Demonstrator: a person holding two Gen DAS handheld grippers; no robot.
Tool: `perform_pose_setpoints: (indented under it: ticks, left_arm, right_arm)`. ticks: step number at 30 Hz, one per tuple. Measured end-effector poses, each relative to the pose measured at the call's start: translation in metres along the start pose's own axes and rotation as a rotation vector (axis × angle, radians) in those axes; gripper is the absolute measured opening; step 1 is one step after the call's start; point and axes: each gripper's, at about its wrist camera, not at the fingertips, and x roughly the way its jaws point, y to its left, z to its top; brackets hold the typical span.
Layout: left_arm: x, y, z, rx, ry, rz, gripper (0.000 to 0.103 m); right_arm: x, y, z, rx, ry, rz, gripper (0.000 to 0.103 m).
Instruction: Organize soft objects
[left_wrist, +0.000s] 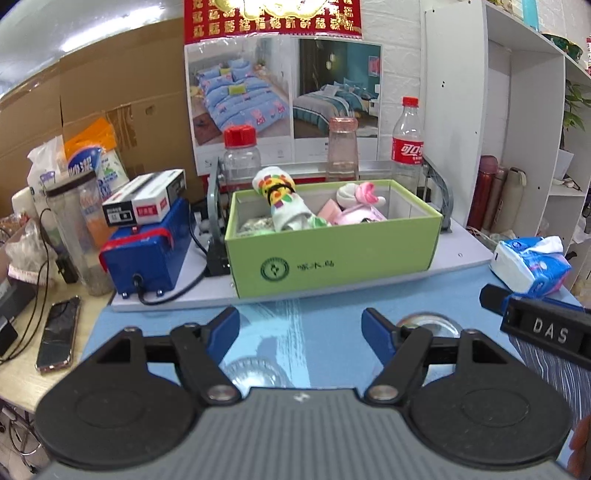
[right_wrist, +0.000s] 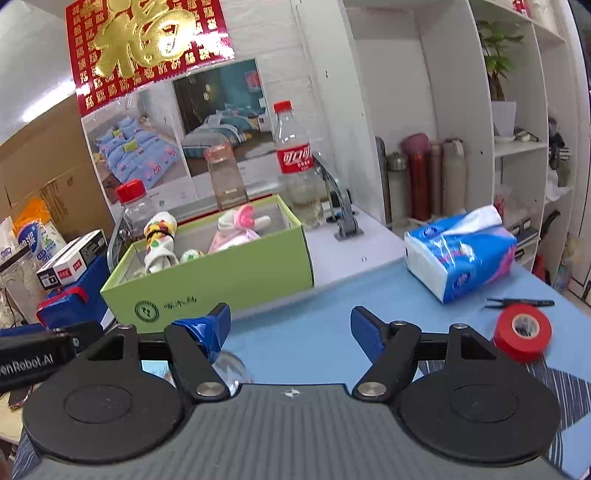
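I see the blue table mat (right_wrist: 332, 343) across the foreground in both wrist views. On the grey board behind it sits the green box (left_wrist: 332, 254), lid off. The soft stuff is inside it: a rolled white cloth with coloured spots (left_wrist: 280, 199), banded in black and leaning on the box's left wall, a pink-and-white plush (left_wrist: 360, 195) toward the back right, and pale pink fabric (left_wrist: 354, 216) below that.

Tissue pack (right_wrist: 458, 251) on the mat right of the box, red tape roll (right_wrist: 522, 332) nearer me.

My left gripper (left_wrist: 300, 326) and right gripper (right_wrist: 290, 326) both hover over the mat short of the box. Jaws on both stand well apart, nothing between the blue pads.
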Motion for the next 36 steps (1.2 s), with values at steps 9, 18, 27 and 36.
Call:
perform_pose_setpoints:
  ticks: [9,18,27,36]
  left_arm:
    - [-0.025,-0.011,-0.033,0.011,-0.014,-0.007,0.074]
    - [-0.03,-0.02,-0.068,0.013,0.011,-0.009,0.076]
    - [-0.029,-0.024,-0.078,0.029,0.025,-0.013,0.076]
    - [-0.029,-0.021,-0.077,0.017,0.022,-0.002,0.076]
  right_arm:
    - [-0.021,-0.006,-0.019,0.013,-0.002,-0.024,0.058]
    - [-0.028,-0.017,-0.042,-0.019,0.045,-0.072,0.058]
    - [-0.028,-0.031,-0.054,-0.025,0.078,-0.149,0.058]
    - [-0.028,-0.023,-0.057,-0.022,0.092,-0.094,0.058]
